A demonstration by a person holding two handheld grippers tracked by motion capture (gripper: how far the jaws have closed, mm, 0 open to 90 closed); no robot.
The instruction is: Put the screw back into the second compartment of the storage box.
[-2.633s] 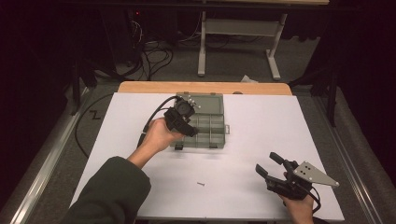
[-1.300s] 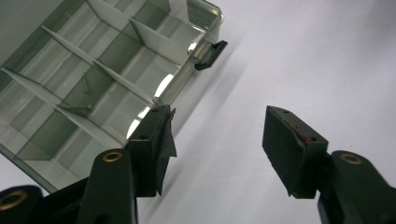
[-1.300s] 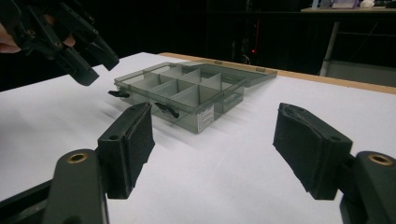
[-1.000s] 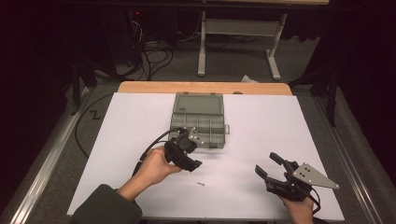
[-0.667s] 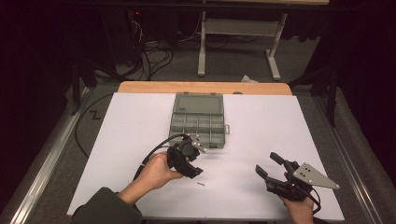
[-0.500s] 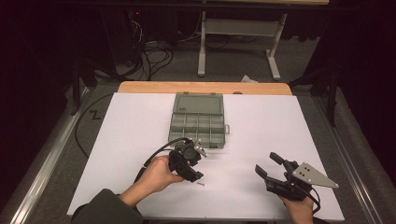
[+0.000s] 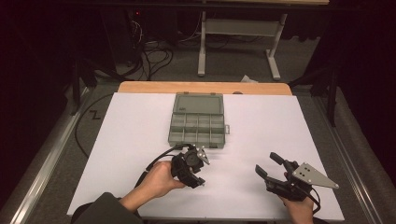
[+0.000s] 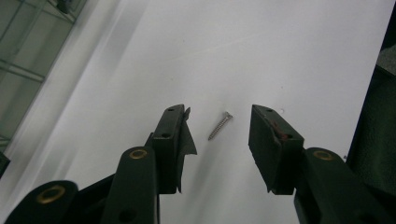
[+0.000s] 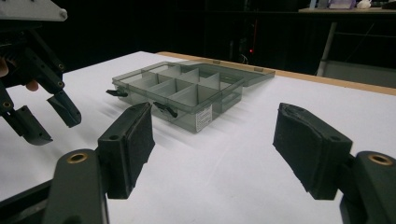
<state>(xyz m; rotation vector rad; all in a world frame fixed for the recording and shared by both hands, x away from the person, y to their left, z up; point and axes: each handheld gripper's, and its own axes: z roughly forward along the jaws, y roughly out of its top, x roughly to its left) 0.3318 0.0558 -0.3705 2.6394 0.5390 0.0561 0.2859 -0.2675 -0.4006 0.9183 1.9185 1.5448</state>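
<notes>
A small silver screw (image 8: pixel 220 126) lies flat on the white table (image 7: pixel 140 140). My left gripper (image 7: pixel 201 179) points down over it, and in the left gripper view the left gripper (image 8: pixel 218 111) has one jaw on each side of the screw without touching it. Its jaws have just been closing and still stand apart. An open grey compartment box (image 7: pixel 198 123) sits behind it at the table's middle. My right gripper (image 7: pixel 267 163) rests open near the front right, its jaws empty and facing the box (image 9: pixel 182 88). The left gripper (image 9: pixel 52 126) hangs at the left of the right gripper view.
A black cable (image 7: pixel 156 161) trails from the left gripper across the table. A wooden strip (image 7: pixel 205 87) borders the far edge. Beyond the table are a metal desk frame (image 7: pixel 238 32) and loose cables on the floor (image 7: pixel 154 56).
My left gripper left the box, came toward the front of the table and sank over the screw, with its jaws narrowing. The right gripper has kept still.
</notes>
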